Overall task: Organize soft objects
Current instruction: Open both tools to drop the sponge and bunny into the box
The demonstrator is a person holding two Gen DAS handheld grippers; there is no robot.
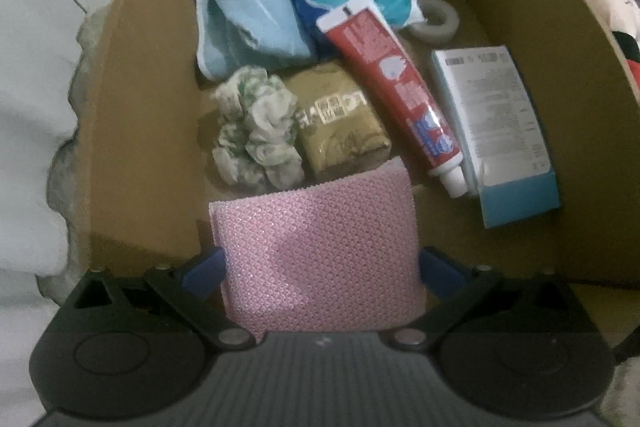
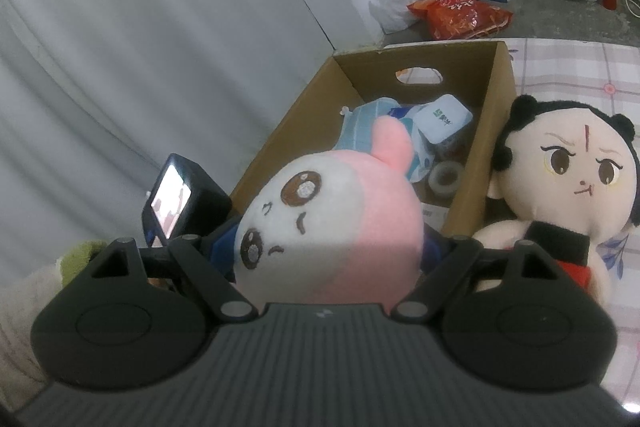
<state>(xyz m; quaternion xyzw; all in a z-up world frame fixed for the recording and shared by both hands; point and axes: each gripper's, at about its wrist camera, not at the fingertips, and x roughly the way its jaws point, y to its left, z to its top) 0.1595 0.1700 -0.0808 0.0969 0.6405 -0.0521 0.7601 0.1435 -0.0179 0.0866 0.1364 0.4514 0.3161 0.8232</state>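
Pink mesh cloth (image 1: 320, 259) fills the left tongs (image 1: 320, 267), whose blue pads (image 1: 204, 273) press its two side edges, clamped on it above the near end of the cardboard box (image 1: 136, 131). Just beyond the cloth lie a green-and-white scrunchie (image 1: 256, 131) and a gold packet (image 1: 344, 123), touching each other; farther on sit a light blue pouch (image 1: 248, 23), a red tube (image 1: 392, 87) and a white-and-blue carton (image 1: 500, 131). The right tongs (image 2: 328, 251) stand wide and grip a pink-and-white plush toy (image 2: 332, 227) by its sides, held before the box. A black-haired doll (image 2: 560, 187) sits to their right on the checked bed (image 2: 580, 67), beside the box wall.
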